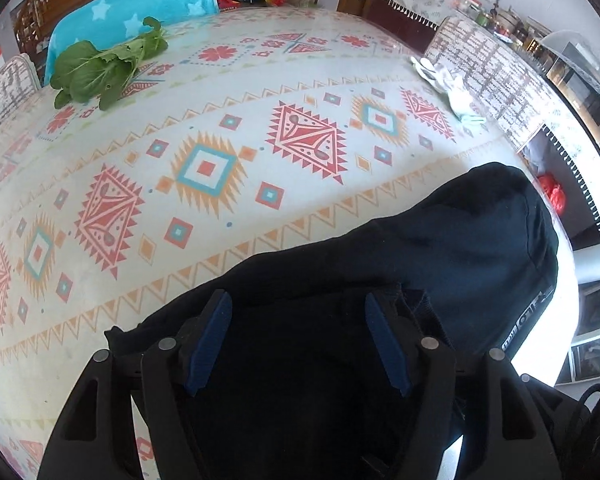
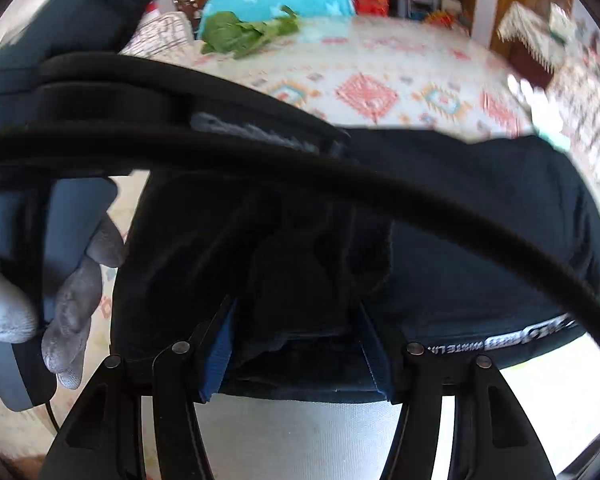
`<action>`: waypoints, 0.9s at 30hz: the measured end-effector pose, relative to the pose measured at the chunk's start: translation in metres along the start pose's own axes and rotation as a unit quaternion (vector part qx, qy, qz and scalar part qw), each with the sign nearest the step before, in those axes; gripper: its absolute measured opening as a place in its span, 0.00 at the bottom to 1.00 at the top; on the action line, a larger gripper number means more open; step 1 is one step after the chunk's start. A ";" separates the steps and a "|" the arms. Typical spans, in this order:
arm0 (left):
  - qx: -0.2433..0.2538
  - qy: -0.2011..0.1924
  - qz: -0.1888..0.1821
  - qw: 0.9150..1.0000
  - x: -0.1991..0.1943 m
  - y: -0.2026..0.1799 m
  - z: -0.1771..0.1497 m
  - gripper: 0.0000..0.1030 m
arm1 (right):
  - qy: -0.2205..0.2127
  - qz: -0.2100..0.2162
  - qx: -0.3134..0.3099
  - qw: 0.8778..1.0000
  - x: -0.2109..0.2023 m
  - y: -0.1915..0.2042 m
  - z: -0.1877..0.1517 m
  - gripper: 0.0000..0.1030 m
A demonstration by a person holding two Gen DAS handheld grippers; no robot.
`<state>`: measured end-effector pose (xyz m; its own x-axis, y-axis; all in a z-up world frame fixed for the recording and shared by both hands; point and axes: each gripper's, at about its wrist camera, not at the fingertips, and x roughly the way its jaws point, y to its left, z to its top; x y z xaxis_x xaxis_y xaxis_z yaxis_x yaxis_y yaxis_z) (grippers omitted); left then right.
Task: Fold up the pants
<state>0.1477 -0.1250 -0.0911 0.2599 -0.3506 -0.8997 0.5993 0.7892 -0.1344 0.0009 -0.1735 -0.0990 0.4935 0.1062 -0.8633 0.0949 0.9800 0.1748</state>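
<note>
Dark navy pants (image 1: 460,240) lie folded in a bundle at the near right edge of the patterned table (image 1: 220,120), with a white printed waistband (image 2: 500,344) along the near side. My left gripper (image 1: 302,340) hangs over the near part of the pants. Its jaws stand apart, both blue pads (image 1: 220,332) are bare, and a cuff edge lies just outside the right finger. My right gripper (image 2: 298,354) straddles the near edge of the pants (image 2: 460,240). A bunch of dark cloth fills the gap between its pads, and their pressure on it is unclear.
A bunch of leafy greens (image 1: 108,68) lies at the far left of the table and a pale glove (image 1: 448,84) at the far right. A chair with a turquoise star cover (image 1: 140,4) stands behind. A grey-gloved hand (image 2: 72,300) and a black cable (image 2: 380,184) cross the right wrist view.
</note>
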 end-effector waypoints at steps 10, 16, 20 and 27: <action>0.005 -0.027 -0.050 0.998 -0.051 -0.020 0.024 0.66 | -0.073 0.001 0.140 0.987 -0.078 -0.109 -0.022 0.67; 0.052 -0.016 -0.061 0.997 -0.040 -0.084 0.047 0.66 | -0.096 -0.006 0.216 0.972 -0.103 -0.189 -0.047 0.69; 0.093 -0.014 -0.044 0.995 -0.021 -0.139 0.060 0.66 | -0.116 0.014 0.215 0.970 -0.116 -0.208 -0.042 0.69; 0.097 0.024 -0.002 0.995 0.053 -0.183 0.090 0.66 | -0.089 0.018 0.184 0.979 -0.103 -0.229 -0.037 0.69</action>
<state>0.1203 -0.3332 -0.0767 0.2235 -0.3262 -0.9185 0.7369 0.6733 -0.0598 -0.1041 -0.4030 -0.0677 0.6422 0.0768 -0.7627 0.3635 0.8455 0.3912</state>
